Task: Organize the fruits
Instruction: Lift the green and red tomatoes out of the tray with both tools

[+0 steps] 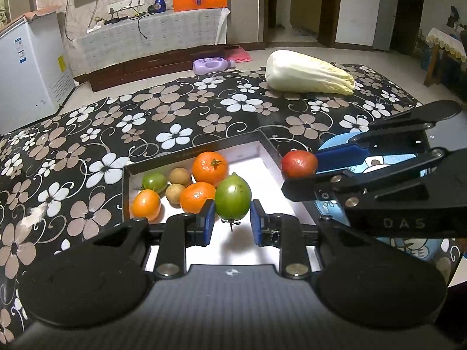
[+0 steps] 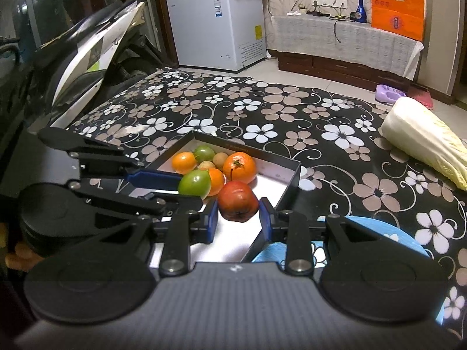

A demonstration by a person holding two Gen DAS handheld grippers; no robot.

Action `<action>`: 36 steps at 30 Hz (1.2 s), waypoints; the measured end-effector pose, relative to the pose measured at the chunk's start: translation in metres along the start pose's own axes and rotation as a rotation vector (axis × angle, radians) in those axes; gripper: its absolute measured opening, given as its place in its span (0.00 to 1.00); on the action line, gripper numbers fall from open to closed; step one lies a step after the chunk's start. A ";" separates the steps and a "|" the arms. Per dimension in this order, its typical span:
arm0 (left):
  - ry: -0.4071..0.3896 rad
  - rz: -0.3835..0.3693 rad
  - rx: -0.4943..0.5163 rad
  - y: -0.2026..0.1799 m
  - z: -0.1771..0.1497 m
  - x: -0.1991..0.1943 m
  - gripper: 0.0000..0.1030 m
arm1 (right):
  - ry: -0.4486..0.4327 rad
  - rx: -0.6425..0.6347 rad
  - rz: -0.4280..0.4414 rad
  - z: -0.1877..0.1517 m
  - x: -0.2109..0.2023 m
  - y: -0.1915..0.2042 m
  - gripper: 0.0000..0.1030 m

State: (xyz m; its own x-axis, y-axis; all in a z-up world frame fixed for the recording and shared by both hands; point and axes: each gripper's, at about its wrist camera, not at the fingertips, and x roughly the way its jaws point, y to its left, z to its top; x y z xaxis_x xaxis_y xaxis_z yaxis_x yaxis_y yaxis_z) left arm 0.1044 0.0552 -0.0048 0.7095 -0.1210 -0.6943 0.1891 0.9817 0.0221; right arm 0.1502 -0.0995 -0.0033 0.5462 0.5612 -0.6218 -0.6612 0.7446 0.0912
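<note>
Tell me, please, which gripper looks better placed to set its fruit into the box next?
Probably left: the left gripper holds its green tomato over the box floor, while the red tomato hangs at the rim.

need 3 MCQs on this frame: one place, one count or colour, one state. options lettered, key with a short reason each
1. Where does the cabbage lie?
A. in the box
B. on the floral cloth, away from the box
C. on the blue plate

2. How many orange citrus fruits lie in the box?
A. one
B. three
C. five

3. What is the left claw doing?
A. shut on the green tomato
B. open over the plate
C. shut on the cabbage

Key:
1 B, the cabbage rests on the floral cloth past the far corner of the box.
2 B, three show: one large, one mid, one at the near left.
3 A, its blue pads flank the green tomato, held above the box floor; the right claw likewise holds the red fruit.
</note>
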 end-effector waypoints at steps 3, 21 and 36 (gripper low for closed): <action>0.001 -0.002 -0.001 0.000 0.000 0.000 0.29 | -0.006 0.005 0.001 0.001 -0.002 -0.001 0.33; -0.013 -0.031 0.017 -0.019 0.005 0.002 0.30 | -0.032 0.033 -0.005 0.001 -0.013 -0.009 0.33; -0.013 -0.065 0.035 -0.039 0.010 0.007 0.30 | -0.042 0.057 -0.026 -0.006 -0.025 -0.024 0.33</action>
State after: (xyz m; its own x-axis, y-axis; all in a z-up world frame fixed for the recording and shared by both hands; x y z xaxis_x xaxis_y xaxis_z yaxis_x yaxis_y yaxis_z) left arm 0.1084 0.0146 -0.0031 0.7038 -0.1868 -0.6854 0.2586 0.9660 0.0024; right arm 0.1487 -0.1335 0.0056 0.5844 0.5556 -0.5914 -0.6170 0.7776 0.1207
